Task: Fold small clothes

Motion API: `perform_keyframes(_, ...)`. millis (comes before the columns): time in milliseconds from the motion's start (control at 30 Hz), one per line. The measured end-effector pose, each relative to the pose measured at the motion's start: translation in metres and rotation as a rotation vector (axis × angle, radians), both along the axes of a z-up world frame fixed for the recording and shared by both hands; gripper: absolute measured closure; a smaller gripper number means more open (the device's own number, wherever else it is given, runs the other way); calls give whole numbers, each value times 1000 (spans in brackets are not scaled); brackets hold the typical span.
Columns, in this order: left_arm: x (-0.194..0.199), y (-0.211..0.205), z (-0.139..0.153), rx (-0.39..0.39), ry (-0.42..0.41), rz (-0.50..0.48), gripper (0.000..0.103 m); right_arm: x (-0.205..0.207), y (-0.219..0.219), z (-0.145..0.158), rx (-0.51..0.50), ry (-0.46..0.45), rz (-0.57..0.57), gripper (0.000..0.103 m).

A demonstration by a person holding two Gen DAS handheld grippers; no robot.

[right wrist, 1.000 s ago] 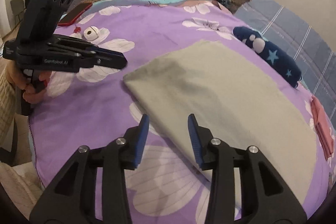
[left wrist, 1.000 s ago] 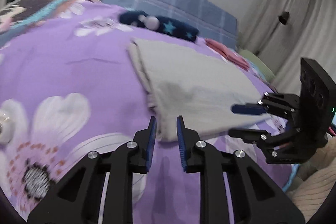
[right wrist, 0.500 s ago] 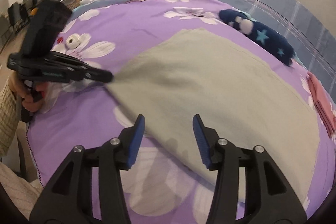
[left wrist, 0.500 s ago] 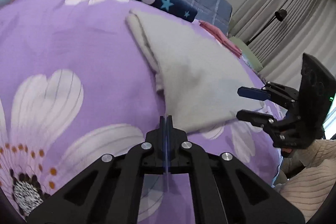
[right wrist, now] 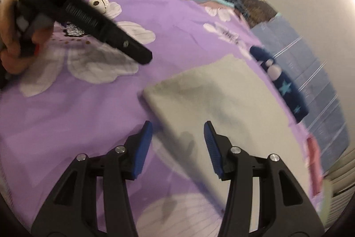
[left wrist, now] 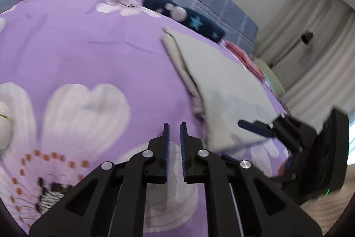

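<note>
Grey cloth (right wrist: 224, 108) lay flat on bed (left wrist: 88, 54), folded. Left hand-held gripper (left wrist: 174, 128) opening, narrow gap, empty, just beside cloth. Right hand-held gripper (right wrist: 177, 128) half open, empty, straddling near edge, likely to pinch.

The left claw (left wrist: 174, 129) has let go of the grey cloth (left wrist: 224, 90) and is opening.
</note>
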State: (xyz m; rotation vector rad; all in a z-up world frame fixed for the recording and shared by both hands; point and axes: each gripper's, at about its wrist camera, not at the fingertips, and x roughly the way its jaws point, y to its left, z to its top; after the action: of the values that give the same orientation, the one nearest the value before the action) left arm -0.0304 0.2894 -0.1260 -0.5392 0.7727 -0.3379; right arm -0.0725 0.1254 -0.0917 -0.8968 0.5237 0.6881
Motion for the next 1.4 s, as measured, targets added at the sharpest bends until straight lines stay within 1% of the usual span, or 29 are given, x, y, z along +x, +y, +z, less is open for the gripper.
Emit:
perform_keyframes(67, 2, 8, 5, -1, -2, 32, 91, -6, 11, -7, -20, -104, 15, 57)
perform_keyframes(100, 4, 11, 7, -2, 1, 41, 88, -9, 16, -10, -31, -135, 29, 73)
perform_keyframes(133, 5, 13, 8, -3, 3, 43, 88, -10, 20, -14, -48, -135, 54, 90)
perform_keyframes(167, 8, 15, 11, 3, 4, 44, 88, -12, 20, -12, -38, -128, 60, 100)
perform_keyframes(200, 12, 16, 14, 14, 3, 45, 88, -12, 15, -6, 5, -123, 57, 100)
perform_keyframes(233, 15, 16, 16, 26, 5, 41, 88, -9, 8, 5, 59, -92, 49, 100)
perform_keyframes(300, 21, 16, 17, 22, 13, 16, 88, 2, -5, 21, 143, -6, 27, 100)
perform_keyframes(333, 26, 15, 17, 8, 21, -6, 88, 9, -9, 27, 171, 43, 14, 100)
perform_keyframes(433, 43, 8, 13, -21, 52, -69, 87, 15, -11, 33, 204, 97, 3, 100)
perform_keyframes(533, 66, -1, 4, -25, 114, -116, 86, 15, -13, 39, 242, 114, -17, 100)
perform_keyframes(600, 79, -6, -1, -88, 135, -165, 84, 17, -16, 42, 258, 129, -24, 100)
perform_keyframes(633, 85, -7, -3, -127, 141, -187, 79, 18, -17, 43, 261, 133, -25, 100)
perform_keyframes(667, 89, -7, -4, -169, 148, -197, 78, 19, -17, 44, 265, 138, -27, 100)
perform_keyframes(767, 97, -4, -9, -252, 161, -189, 77, 18, -18, 45, 270, 143, -27, 100)
perform_keyframes(867, 95, 2, -15, -324, 164, -169, 77, 17, -17, 44, 274, 151, -25, 100)
perform_keyframes(900, 95, 4, -16, -337, 166, -158, 73, 18, -18, 43, 276, 156, -25, 100)
perform_keyframes(933, 94, 8, -18, -356, 171, -131, 71, 19, -18, 43, 278, 165, -25, 100)
perform_keyframes(1067, 98, 16, -17, -397, 166, -86, 71, 20, -17, 40, 276, 180, -21, 100)
perform_keyframes(1100, 102, 15, -17, -398, 168, -74, 67, 21, -16, 39, 274, 183, -21, 100)
perform_keyframes(1133, 105, 13, -16, -386, 173, -69, 67, 21, -16, 38, 274, 188, -22, 100)
perform_keyframes(1167, 109, 9, -16, -355, 174, -64, 68, 21, -16, 37, 275, 190, -23, 100)
perform_keyframes(1200, 111, 6, -14, -316, 162, -50, 81, 22, -16, 37, 277, 191, -23, 100)
perform_keyframes(1233, 113, 5, -12, -285, 157, -39, 103, 22, -16, 37, 279, 193, -23, 100)
perform_keyframes(1267, 113, 5, -9, -237, 153, -9, 103, 22, -16, 37, 282, 196, -23, 100)
perform_keyframes(1300, 111, 9, -5, -217, 133, 26, 103, 23, -17, 37, 287, 201, -24, 100)
perform_keyframes(1333, 107, 16, 4, -208, 87, 67, 103, 22, -18, 38, 293, 207, -22, 100)
perform_keyframes(1400, 100, 30, 13, -195, 45, 120, 103, 22, -18, 36, 292, 219, -14, 100)
